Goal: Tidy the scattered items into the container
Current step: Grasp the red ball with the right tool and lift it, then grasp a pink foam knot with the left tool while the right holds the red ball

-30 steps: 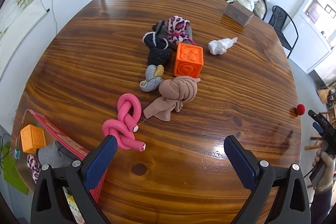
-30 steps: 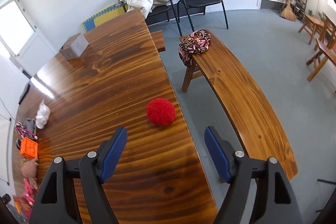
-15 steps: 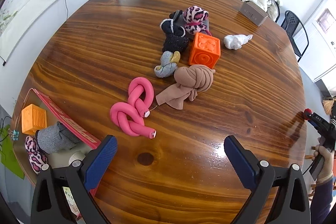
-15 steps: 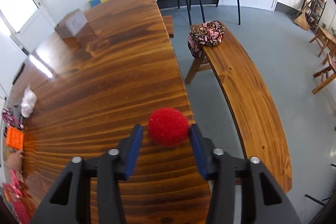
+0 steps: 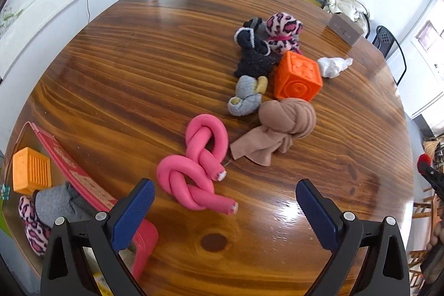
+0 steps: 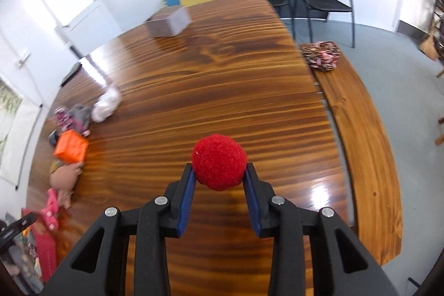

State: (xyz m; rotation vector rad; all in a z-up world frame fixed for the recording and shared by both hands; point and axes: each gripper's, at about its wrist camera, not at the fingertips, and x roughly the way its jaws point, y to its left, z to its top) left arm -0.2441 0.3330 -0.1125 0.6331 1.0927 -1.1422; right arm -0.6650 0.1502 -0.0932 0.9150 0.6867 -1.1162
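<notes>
Red pompom [image 6: 219, 161]: clamped between the blue pads of the right gripper [image 6: 219, 179], jaws just closed onto it, above the table [image 6: 222, 90].
Left gripper [image 5: 224, 212]: jaws spread wide, nothing between them; pink knot [image 5: 198, 165] at 12 o'clock, just ahead of the fingertips.
Container [image 5: 83, 182]: at 9 o'clock of the left gripper, at the table edge.
Orange cube [image 5: 298, 76] and tan sock [image 5: 283, 126]: at 1 o'clock, mid-table.

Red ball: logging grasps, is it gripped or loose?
Gripped: the right gripper has its jaws pressed on both sides of the red ball.
</notes>
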